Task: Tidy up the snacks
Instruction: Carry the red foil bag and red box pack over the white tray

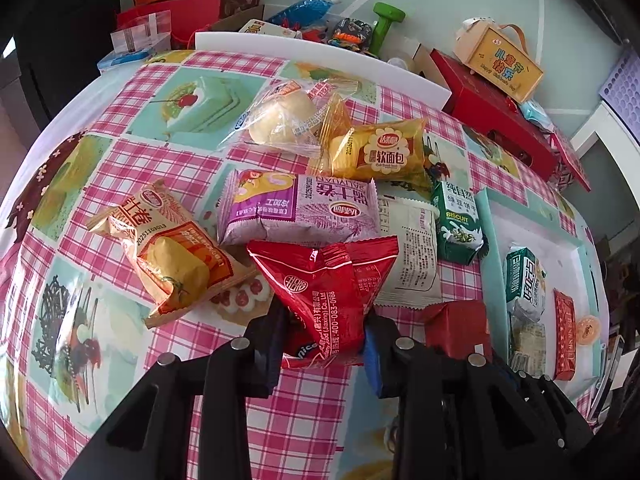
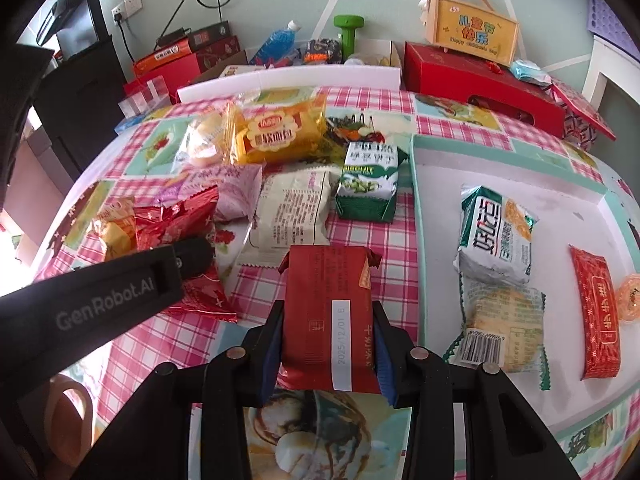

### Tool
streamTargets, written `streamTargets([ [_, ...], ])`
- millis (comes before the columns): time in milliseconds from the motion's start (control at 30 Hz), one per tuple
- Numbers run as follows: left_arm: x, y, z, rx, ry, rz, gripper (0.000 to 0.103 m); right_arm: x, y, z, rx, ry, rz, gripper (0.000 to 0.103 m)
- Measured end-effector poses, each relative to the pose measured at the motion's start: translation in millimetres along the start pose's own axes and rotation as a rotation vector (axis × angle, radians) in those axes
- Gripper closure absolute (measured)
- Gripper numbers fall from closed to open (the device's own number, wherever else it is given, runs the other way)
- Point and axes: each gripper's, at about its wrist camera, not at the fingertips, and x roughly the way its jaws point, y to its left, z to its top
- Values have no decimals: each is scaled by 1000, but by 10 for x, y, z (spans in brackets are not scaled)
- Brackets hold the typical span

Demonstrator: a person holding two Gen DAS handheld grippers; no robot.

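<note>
Sorting about a third done, by the look of it: four wrapped snacks and a small orange jelly cup (image 2: 630, 298) already lying in the white tray (image 2: 440, 168) with the teal rim, at the right of the desk (image 1: 172, 160). Still loose on the checked cloth: yellow bread pack (image 1: 384, 150), clear-wrapped bun (image 1: 280, 118), purple roll pack (image 1: 296, 210), orange roll pack (image 1: 176, 252), cream packet (image 2: 290, 210), green biscuit pack (image 2: 370, 178). Left hand-held gripper (image 1: 324, 344) clamped on a crinkled glossy red pouch (image 1: 320, 280), near the pile's front edge. Right hand-held gripper (image 2: 328, 344) closed on a boxy red foil packet (image 2: 324, 300) with a white date strip, just beside the tray's left rim.
</note>
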Motion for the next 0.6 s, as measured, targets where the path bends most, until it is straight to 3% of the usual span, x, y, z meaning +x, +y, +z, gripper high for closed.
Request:
streamTargets([
  [600, -401, -132, 81, 9, -105, -34, 69, -348, -173, 78, 60, -114, 28, 61],
])
